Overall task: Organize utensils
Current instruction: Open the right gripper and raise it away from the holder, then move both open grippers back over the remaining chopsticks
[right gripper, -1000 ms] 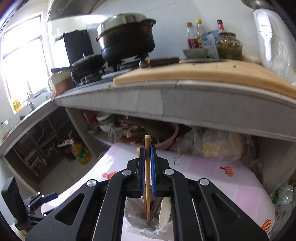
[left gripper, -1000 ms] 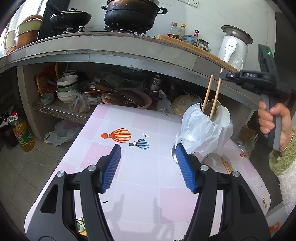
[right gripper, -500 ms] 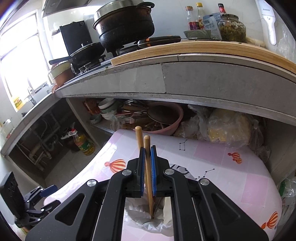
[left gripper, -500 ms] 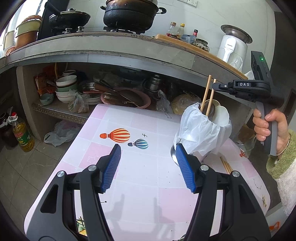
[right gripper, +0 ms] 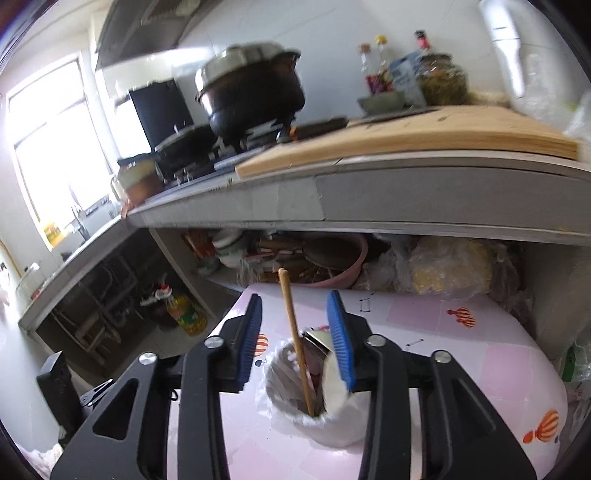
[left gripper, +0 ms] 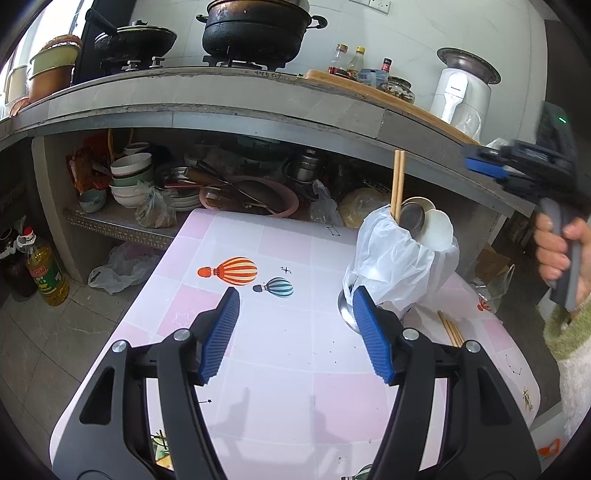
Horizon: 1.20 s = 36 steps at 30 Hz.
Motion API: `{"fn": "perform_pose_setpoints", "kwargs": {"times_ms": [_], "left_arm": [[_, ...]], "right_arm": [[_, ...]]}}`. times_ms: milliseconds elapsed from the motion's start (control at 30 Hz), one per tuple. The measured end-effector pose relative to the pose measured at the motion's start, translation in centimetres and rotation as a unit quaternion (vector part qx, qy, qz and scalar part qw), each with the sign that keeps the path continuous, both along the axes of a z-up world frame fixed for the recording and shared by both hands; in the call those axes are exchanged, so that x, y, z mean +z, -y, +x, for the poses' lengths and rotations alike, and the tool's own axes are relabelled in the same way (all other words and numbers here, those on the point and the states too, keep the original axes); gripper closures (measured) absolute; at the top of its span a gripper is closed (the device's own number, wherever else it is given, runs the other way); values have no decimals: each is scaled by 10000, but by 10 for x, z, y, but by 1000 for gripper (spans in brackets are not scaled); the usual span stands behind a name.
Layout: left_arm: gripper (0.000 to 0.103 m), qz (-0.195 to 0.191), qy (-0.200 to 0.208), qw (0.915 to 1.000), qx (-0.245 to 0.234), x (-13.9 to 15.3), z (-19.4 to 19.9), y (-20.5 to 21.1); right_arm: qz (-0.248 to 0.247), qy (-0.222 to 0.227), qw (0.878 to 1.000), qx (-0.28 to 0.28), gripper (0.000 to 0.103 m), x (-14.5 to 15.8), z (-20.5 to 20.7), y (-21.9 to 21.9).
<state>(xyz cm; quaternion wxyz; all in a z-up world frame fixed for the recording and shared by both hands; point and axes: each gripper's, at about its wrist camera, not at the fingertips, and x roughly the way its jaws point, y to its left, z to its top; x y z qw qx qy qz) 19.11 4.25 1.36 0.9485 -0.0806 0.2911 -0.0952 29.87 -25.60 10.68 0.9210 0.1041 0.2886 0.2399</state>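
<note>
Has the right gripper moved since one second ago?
Yes. The right gripper has drawn back rightward from the chopsticks in the bag-lined holder; its fingers have just opened.

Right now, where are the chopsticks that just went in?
The chopsticks stand upright in the bag-lined holder on the pink table, between the right gripper's just-opened jaws, beside a metal ladle.

home kitchen | pot (left gripper: 258,31) on stove | stacked bowls (left gripper: 131,177)
</note>
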Motion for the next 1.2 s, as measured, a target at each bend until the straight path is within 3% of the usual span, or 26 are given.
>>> {"fn": "perform_pose_setpoints", "kwargs": {"times_ms": [233, 500, 633, 800, 1200], "left_arm": [[42, 58, -21, 9998, -200, -1, -2, 11], [39, 207, -14, 9959, -885, -6, -13, 53], [39, 345, -77, 9924, -1179, -16, -21, 79], [39, 509, -364, 9860, -1549, -36, -23, 112], [39, 872, -766, 9711, -2084, -68, -1, 194]], "right_arm": [[53, -35, 9980, -635, 60, -18, -63, 65], [-129, -738, 9846, -1583, 60, -91, -127, 124], [-166, -1131, 9749, -1911, 60, -135, -148, 131], [170, -1527, 9635, -2193, 60, -180, -172, 132], [-29, -1663, 9631, -2115, 60, -205, -181, 125]]}}
